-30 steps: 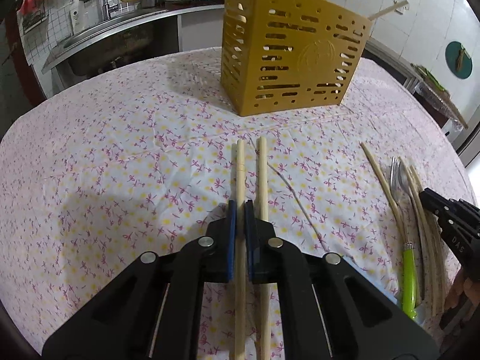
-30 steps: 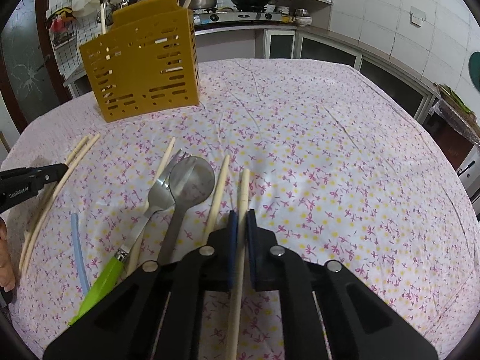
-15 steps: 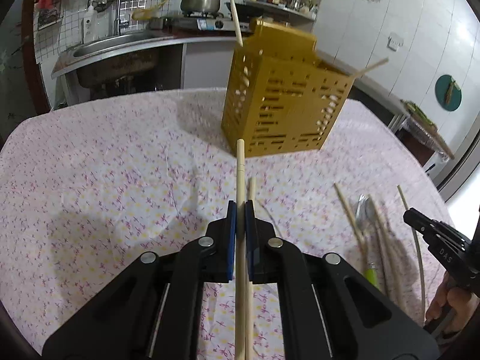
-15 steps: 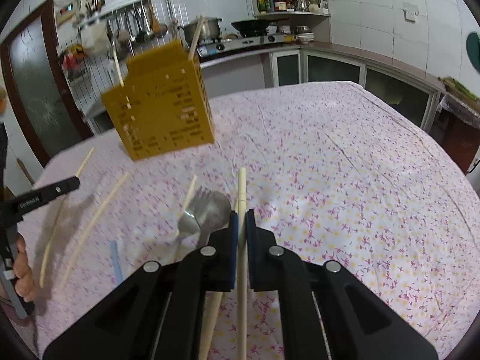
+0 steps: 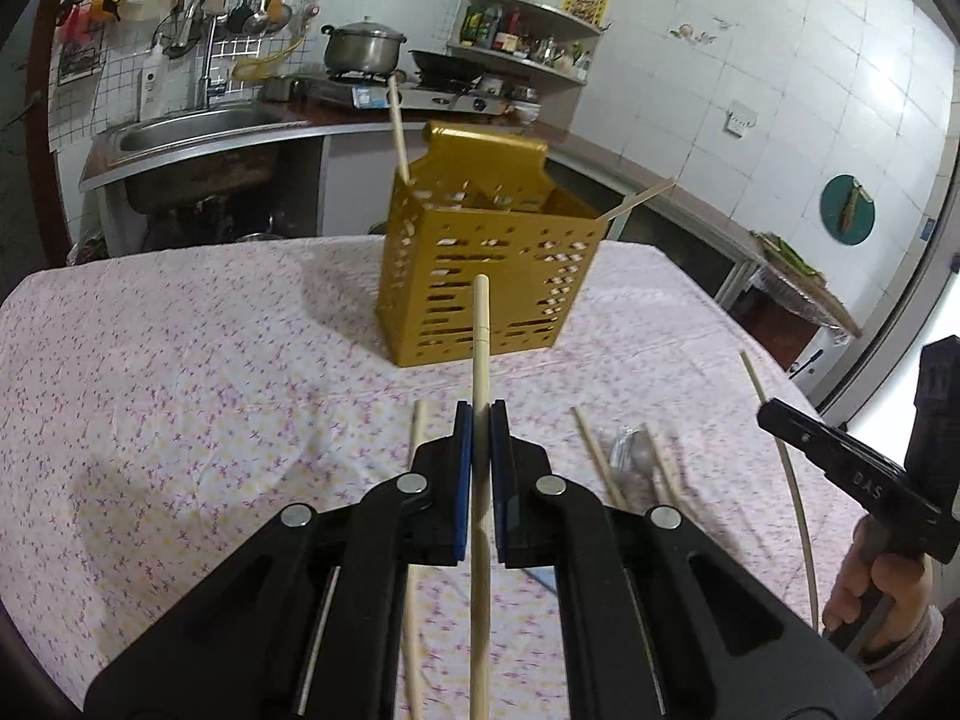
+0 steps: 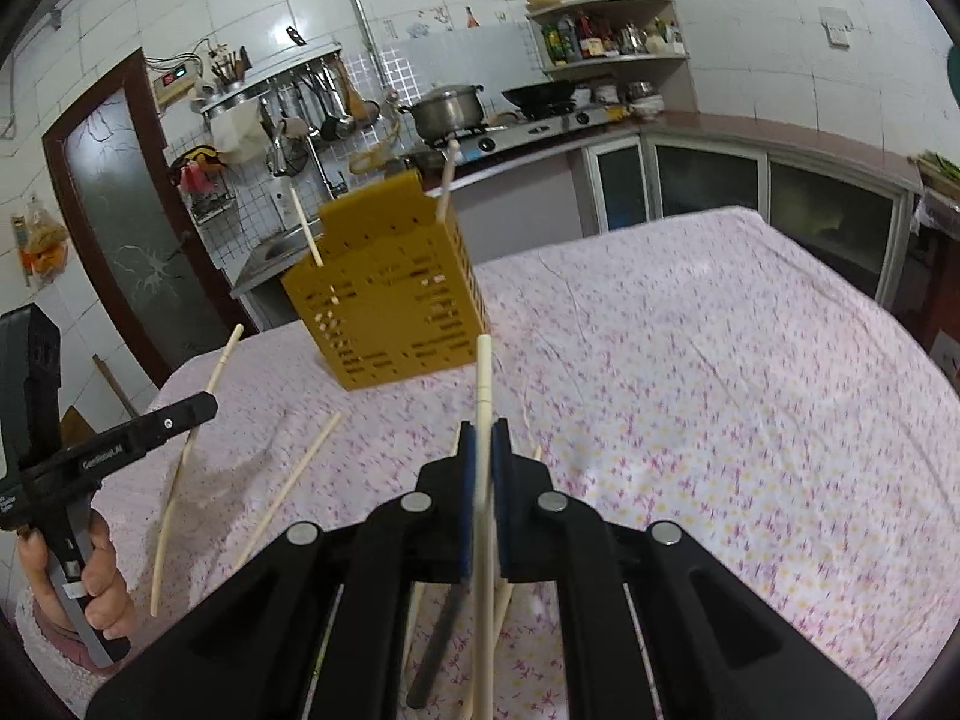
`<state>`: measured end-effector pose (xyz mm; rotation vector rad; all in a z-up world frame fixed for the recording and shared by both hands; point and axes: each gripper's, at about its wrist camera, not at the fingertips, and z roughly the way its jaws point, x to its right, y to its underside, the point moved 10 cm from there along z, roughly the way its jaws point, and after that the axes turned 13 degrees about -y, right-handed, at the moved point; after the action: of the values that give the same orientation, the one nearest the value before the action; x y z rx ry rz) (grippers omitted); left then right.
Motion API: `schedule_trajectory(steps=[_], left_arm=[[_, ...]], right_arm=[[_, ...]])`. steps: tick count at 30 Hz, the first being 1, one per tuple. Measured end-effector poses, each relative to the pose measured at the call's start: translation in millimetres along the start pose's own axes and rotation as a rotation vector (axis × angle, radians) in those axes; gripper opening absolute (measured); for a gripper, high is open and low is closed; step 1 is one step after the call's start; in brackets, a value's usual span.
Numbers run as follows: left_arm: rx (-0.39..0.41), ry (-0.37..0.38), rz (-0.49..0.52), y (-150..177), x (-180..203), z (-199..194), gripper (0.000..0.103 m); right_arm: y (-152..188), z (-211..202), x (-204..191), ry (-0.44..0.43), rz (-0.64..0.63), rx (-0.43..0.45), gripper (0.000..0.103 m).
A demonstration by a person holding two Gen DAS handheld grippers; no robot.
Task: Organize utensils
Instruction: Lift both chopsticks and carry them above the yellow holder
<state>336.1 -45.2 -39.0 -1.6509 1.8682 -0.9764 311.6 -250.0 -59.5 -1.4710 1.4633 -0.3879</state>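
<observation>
Floral tablecloth point(image 5: 180, 396), steel pot point(image 5: 363, 48), sink point(image 5: 198, 126) behind.

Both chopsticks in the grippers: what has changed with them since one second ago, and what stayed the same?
Both were lifted off the tablecloth. The left gripper now holds its chopstick in the air, pointing toward the yellow holder; the right gripper has raised its chopstick the same way. Both grips stayed shut. The holder, the chopsticks in it and the utensils left on the cloth did not move.

Beyond the fingers we saw white-tiled walls point(image 5: 750, 60), a steel sink point(image 5: 198, 126), a pot point(image 6: 447, 111) on the stove, corner shelves point(image 6: 612, 36), and a dark-framed door point(image 6: 120, 210) leftward.
</observation>
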Motion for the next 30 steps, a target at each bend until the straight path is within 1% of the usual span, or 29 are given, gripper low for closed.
schedule_trajectory(steps=[3,6,9,13,15,19,22,24,30], left_arm=[[0.013,0.011,-0.008,-6.8,5.8,-7.6,0.004],[0.067,0.014,-0.010,-20.7,11.3,-20.5,0.004],[0.156,-0.012,0.014,-40.3,17.7,-36.4,0.004],[0.302,-0.026,0.018,-72.4,24.1,-63.0,0.004],[0.353,-0.021,0.012,-85.5,27.9,-72.5,0.004],[0.439,-0.002,-0.015,-112.6,36.6,-85.2,0.004],[0.492,-0.001,-0.023,-129.0,45.4,-90.5,0.004],[0.514,0.004,-0.021,-136.7,49.7,-91.0,0.004],[0.580,-0.020,-0.026,-163.1,51.6,-85.7,0.004]], right_arm=[[-12.4,-1.2,-9.3,-0.052,-0.020,0.013,0.006],[-33.9,-4.3,-25.4,-0.097,-0.064,0.053,0.006],[-51.6,-4.1,-39.6,-0.125,-0.094,0.088,0.006],[-80.5,-8.3,-60.9,-0.173,-0.140,0.176,0.006],[-96.8,-13.0,-71.3,-0.176,-0.184,0.231,0.006],[-125.7,-24.9,-83.1,-0.198,-0.208,0.361,0.006],[-145.4,-36.9,-90.6,-0.226,-0.228,0.488,0.006],[-154.7,-39.1,-93.7,-0.211,-0.255,0.541,0.006],[-177.1,-26.8,-97.6,-0.200,-0.272,0.581,0.006]])
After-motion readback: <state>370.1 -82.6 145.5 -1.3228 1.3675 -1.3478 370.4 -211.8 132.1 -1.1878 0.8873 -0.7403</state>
